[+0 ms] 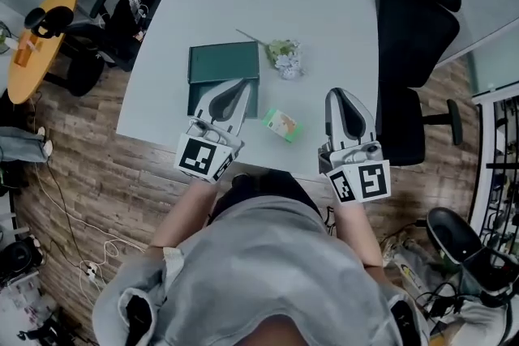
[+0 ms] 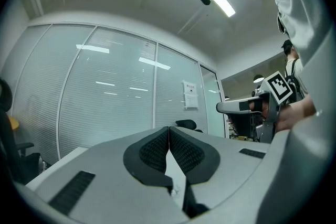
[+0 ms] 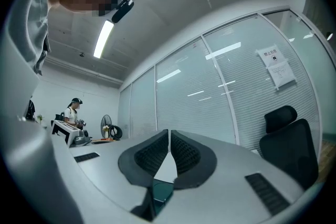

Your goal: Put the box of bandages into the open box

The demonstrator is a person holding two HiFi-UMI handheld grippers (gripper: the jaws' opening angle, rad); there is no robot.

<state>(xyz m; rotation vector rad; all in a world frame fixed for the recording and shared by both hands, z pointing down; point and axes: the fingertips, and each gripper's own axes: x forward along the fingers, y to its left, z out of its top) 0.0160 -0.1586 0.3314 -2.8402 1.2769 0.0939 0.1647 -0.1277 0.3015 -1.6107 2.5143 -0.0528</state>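
Observation:
On the white table [image 1: 324, 4] lies a dark green open box [image 1: 223, 62]. To its right, near the front edge, sits the small green and white box of bandages [image 1: 282, 126]. My left gripper [image 1: 242, 83] is raised over the green box's near right part, shut with nothing in it. My right gripper [image 1: 339, 93] hovers to the right of the bandage box, also shut and empty. The left gripper view shows my left gripper [image 2: 169, 128] with pads pressed together, aimed at a glass wall. The right gripper view shows my right gripper [image 3: 169, 132] the same way.
A small bunch of flowers in clear wrap [image 1: 285, 57] lies behind the bandage box. A black office chair [image 1: 413, 53] stands at the table's right side. A yellow round table [image 1: 36, 40] and dark chairs [image 1: 122, 20] are at the left. Cables [image 1: 73, 239] trail on the wooden floor.

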